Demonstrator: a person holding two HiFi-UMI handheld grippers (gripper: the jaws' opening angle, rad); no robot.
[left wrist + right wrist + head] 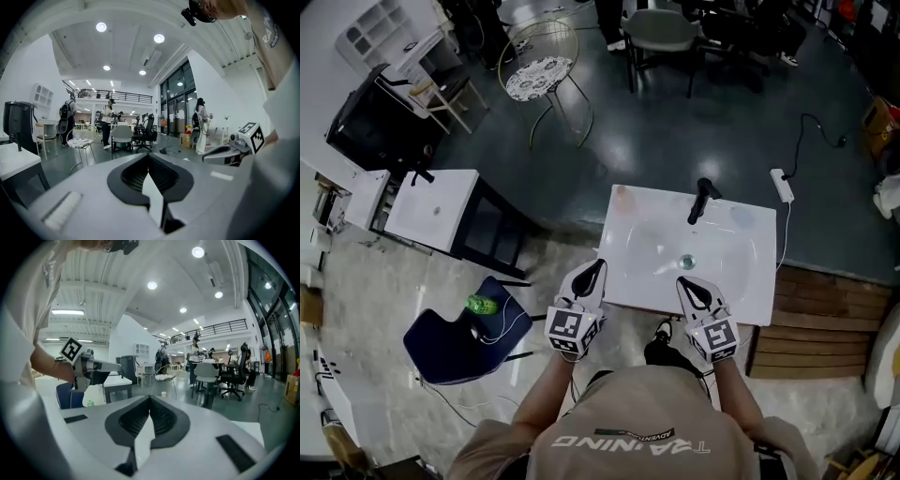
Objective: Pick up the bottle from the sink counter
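The left tongs (596, 266) and the right tongs (685, 282) are both shut tight, with nothing in them. The white sink bench (750, 281) is just ahead of them, but I see no bottle on it. A small green bottle (481, 305) lies on a dark blue chair (441, 347), off to the left of the left tongs. Shut tongs would only bump it, and it could roll off.
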